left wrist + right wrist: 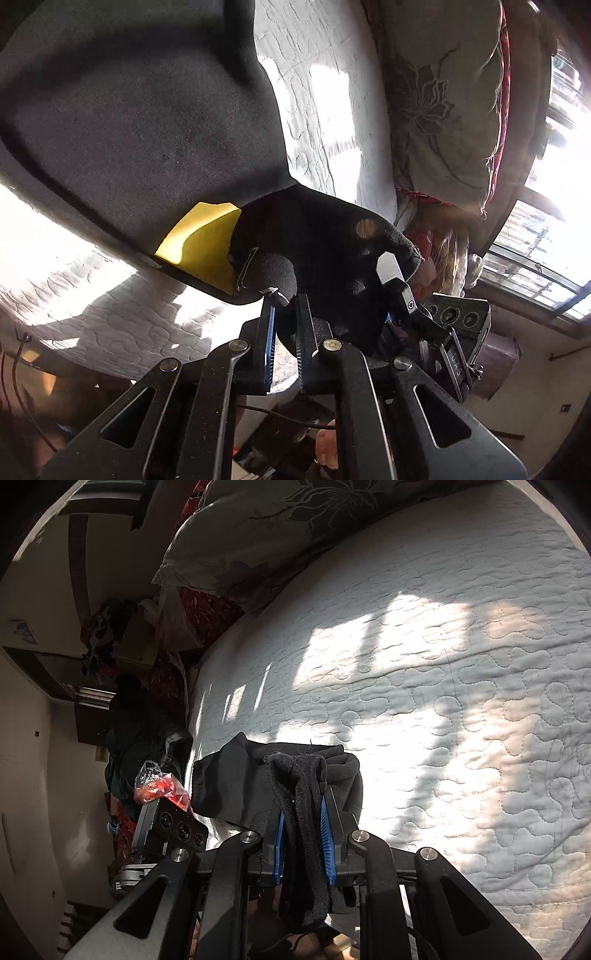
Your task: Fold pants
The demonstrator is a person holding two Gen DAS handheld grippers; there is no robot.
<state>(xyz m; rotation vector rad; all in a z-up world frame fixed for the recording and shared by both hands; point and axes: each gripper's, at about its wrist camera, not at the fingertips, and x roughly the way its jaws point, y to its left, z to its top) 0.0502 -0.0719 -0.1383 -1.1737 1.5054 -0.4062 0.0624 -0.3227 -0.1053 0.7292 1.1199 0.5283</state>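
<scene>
The pants (140, 122) are dark grey-black cloth with a yellow patch (201, 243), spread on a white quilted bed. My left gripper (286, 321) is shut on a bunched edge of the pants, with cloth bulging between the blue pads. In the left wrist view the right gripper (402, 291) is close beside it on the right, also on the cloth. In the right wrist view my right gripper (303, 823) is shut on a thick black hem of the pants (295, 797), which hangs down between the fingers. The left gripper's body shows at the left of that view.
The white quilted bed (443, 701) stretches ahead with sun patches. A floral pillow (258, 535) and red bedding lie at its head. A window (546, 229) is at the right. Clutter, a dark garment (140, 731) and a red plastic bag (159, 786) sit beside the bed.
</scene>
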